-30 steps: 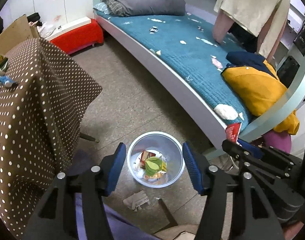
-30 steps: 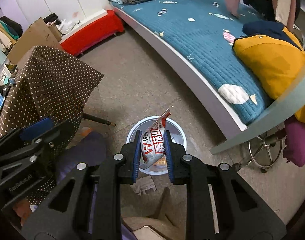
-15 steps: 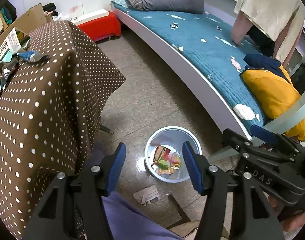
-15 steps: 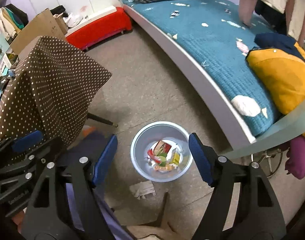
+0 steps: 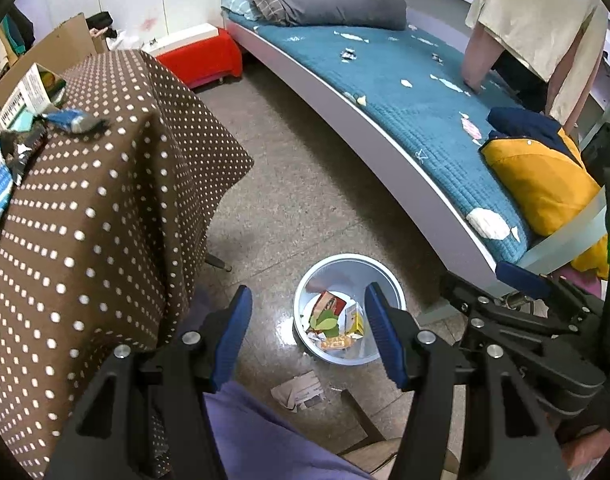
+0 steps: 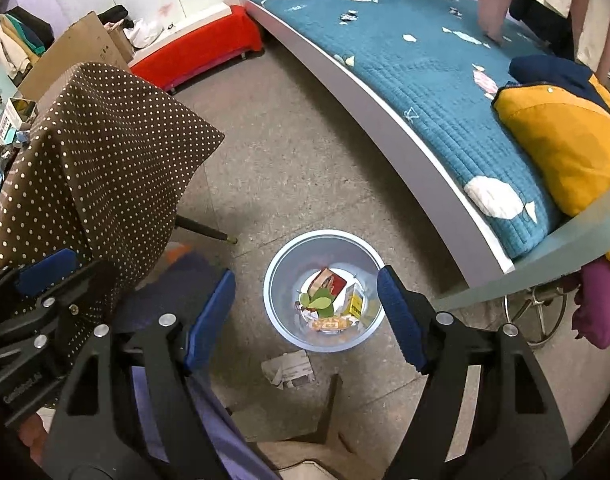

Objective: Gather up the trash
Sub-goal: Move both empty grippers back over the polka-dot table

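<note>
Trash fills the bottom of the pale blue bin (image 6: 323, 290): a red-and-tan wrapper (image 6: 327, 280), green leaves (image 6: 317, 304), a yellow-and-white carton (image 6: 355, 300) and an orange packet (image 6: 329, 324) lie heaped together. The bin stands on the speckled floor (image 6: 289, 160), between the bed and the counter. Just in front of it, on the floor and apart from its rim, lies a crumpled paper scrap (image 6: 289, 368).

Above the bin hangs the right claw (image 6: 305, 314), released, its blue pads (image 6: 401, 316) spread wide with nothing between them; the bin shows in the gap. The left claw (image 5: 307, 336) is likewise released and bare, with the bin seen between its blue pads (image 5: 381, 336).

To the left stands the counter (image 5: 105, 208) under a brown polka-dot cloth, carrying a blue wrapper (image 5: 75, 120) and a small box (image 5: 29, 92) near its far edge. To the right runs the bed (image 5: 405, 92) with a teal quilt, small scraps scattered on it, a yellow pillow (image 5: 541, 184) and grey bedding (image 5: 329, 2). A red bench (image 6: 201, 48) sits by the wall.
</note>
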The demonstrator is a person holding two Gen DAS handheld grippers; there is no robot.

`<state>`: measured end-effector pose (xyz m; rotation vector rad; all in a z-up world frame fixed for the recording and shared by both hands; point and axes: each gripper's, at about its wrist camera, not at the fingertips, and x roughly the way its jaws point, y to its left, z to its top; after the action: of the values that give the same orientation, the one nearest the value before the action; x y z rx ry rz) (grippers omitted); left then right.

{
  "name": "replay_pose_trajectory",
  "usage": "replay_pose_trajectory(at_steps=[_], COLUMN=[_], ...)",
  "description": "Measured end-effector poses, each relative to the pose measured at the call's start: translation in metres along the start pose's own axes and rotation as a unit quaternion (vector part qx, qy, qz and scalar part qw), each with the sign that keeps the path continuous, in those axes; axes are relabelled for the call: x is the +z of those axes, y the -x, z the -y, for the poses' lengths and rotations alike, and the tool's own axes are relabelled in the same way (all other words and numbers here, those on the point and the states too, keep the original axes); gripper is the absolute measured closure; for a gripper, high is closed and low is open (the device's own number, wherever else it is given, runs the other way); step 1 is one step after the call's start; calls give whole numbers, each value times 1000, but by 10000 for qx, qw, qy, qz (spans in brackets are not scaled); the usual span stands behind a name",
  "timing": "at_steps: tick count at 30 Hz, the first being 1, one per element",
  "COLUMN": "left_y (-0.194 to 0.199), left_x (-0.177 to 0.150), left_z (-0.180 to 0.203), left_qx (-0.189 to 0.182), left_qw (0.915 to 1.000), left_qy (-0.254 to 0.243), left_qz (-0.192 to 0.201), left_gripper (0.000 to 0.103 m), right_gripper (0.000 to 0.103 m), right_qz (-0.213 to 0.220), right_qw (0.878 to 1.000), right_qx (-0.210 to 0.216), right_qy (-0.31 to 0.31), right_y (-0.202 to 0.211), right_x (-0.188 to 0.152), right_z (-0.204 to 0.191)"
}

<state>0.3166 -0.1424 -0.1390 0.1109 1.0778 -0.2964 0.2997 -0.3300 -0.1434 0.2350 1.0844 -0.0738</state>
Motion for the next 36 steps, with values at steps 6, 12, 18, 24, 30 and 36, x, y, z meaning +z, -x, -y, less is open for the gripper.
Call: replay_pose_trajectory(at_steps=[6, 12, 18, 24, 30, 36], left_y=[17, 31, 51, 66, 90, 108], left_x=[1, 1, -1, -4, -10, -13], left_z=[-6, -22, -47, -66, -83, -116], left_qx=[81, 175, 329, -162, 164, 542], left_qw=[9998, 9991, 9973, 9962, 9937, 9883], left_qy=[13, 146, 395, 638, 707, 1017], left_qz=[198, 351, 532, 563, 859, 1001], left_gripper=[45, 42, 40, 40, 40, 40], right_gripper=[29, 26, 24, 22, 22, 21], right_qz=[32, 64, 147, 297, 472, 626], right_qw=[10000, 9998, 9992, 9974, 9937, 9892], right_qx=[86, 212, 338, 499, 700, 875], right_qy=[-30, -2, 149, 426, 733, 991], right_y=[5, 9, 14, 22, 35, 45], right_x=[5, 12, 22, 32, 40, 46], right_z=[-5, -20, -45, -77, -109, -137])
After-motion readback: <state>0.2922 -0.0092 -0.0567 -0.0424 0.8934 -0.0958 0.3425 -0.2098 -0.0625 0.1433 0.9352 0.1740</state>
